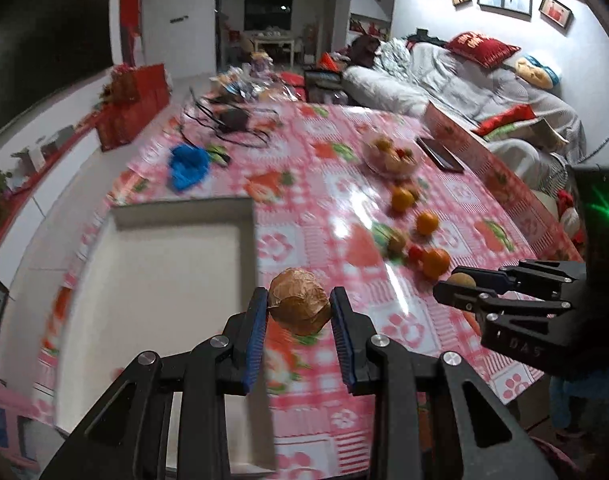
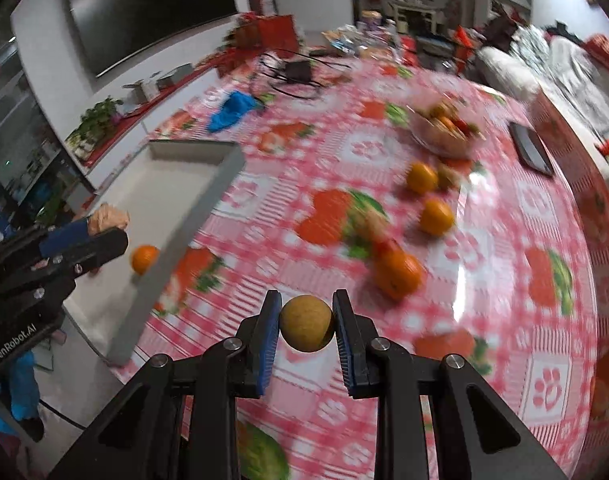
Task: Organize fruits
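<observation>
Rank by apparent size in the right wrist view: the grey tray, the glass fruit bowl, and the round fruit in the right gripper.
1. grey tray
2. glass fruit bowl
3. round fruit in the right gripper

The fruit sits nearest the camera, so it looks larger than it truly is.

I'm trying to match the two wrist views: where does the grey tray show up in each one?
Left wrist: the grey tray fills the lower left, just left of the left gripper.
Right wrist: the tray runs along the left side, an orange inside it.
Shared landmark: the blue cloth lies beyond the tray's far end.
</observation>
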A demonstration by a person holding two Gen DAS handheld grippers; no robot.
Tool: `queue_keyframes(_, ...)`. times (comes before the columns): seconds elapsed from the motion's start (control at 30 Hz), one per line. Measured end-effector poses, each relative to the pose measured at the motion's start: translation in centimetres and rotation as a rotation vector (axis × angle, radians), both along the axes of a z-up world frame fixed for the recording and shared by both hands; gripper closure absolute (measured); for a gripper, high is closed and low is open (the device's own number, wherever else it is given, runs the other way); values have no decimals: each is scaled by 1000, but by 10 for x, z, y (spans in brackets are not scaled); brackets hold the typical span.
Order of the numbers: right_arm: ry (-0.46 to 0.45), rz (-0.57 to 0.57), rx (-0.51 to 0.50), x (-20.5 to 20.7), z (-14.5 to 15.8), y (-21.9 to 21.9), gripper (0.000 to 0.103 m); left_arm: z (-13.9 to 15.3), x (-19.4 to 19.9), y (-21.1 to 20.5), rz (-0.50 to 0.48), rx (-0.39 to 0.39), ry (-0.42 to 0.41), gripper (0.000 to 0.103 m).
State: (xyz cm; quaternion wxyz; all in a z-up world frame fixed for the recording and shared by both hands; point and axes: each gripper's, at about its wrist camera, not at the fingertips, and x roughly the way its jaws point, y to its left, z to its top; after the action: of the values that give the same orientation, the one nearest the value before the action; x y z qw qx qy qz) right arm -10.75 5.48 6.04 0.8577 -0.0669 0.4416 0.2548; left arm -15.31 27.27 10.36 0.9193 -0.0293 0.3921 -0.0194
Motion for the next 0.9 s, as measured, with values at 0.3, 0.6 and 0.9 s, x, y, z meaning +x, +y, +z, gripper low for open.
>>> queue_keyframes(0.3,-52,138,-7,0,20,74,75,32,6,69,110,66,-52,68)
queue_keyframes(0.6,-6,231,31,17,25,134,75,-4,15,116,224,89,34,68)
queue_keyframes(0.9,35,287,-12,25,-1,180,75,-51,27,127,248,56,133,69)
